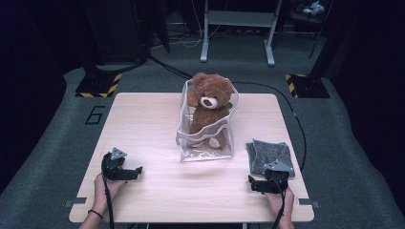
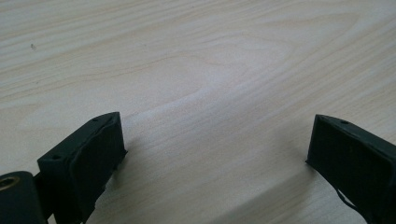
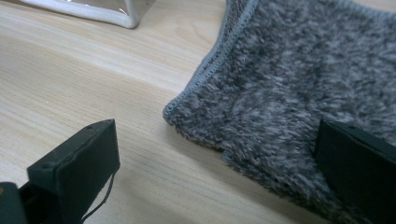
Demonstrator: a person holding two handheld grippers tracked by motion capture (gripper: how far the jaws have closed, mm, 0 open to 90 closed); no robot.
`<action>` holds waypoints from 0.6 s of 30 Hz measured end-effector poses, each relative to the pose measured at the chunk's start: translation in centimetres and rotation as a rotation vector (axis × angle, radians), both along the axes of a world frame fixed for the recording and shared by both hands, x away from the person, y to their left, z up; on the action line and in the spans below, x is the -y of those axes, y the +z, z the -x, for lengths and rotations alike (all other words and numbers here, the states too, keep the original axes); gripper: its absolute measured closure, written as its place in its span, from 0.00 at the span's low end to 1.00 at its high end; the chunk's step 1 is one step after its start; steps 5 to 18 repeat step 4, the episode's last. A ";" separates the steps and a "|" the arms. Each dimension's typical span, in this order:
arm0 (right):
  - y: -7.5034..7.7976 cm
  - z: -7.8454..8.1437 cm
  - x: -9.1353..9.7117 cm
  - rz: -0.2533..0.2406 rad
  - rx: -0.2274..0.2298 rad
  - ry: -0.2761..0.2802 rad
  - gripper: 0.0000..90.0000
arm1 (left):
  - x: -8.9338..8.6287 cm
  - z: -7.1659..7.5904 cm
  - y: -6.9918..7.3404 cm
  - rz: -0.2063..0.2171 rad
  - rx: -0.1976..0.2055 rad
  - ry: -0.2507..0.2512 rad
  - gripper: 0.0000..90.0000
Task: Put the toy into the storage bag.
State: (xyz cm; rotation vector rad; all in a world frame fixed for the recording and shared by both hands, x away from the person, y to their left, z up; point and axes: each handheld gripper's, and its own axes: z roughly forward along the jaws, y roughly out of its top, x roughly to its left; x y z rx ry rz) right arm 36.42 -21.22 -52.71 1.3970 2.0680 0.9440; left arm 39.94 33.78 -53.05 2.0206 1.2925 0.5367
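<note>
Both hand-held grippers, left (image 1: 135, 171) and right (image 1: 253, 182), released; we risk dragging the folded grey fleecy cloth (image 1: 270, 155) across the pale wooden tabletop (image 1: 153, 119).

— What are those tools like?
— Each, the left gripper (image 1: 136, 171) and the right gripper (image 1: 252, 183), is black, topped by a grey three-cornered plate, trailing a black cable.
— Anything worn?
— A dark band (image 1: 95, 213) on the left wrist.
</note>
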 end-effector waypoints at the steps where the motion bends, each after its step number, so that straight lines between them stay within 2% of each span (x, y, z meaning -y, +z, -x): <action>1: 0.0 0.0 0.0 0.008 0.018 0.012 0.00 | 0.1 0.2 -0.1 -0.009 0.002 0.002 0.04; 4: 0.0 0.0 -0.1 0.013 0.010 0.032 0.00 | 0.0 0.1 0.0 -0.013 0.003 -0.003 0.04; 18: 0.0 0.0 -0.1 0.013 0.010 0.032 0.00 | 0.0 0.1 0.0 -0.013 0.003 -0.003 0.04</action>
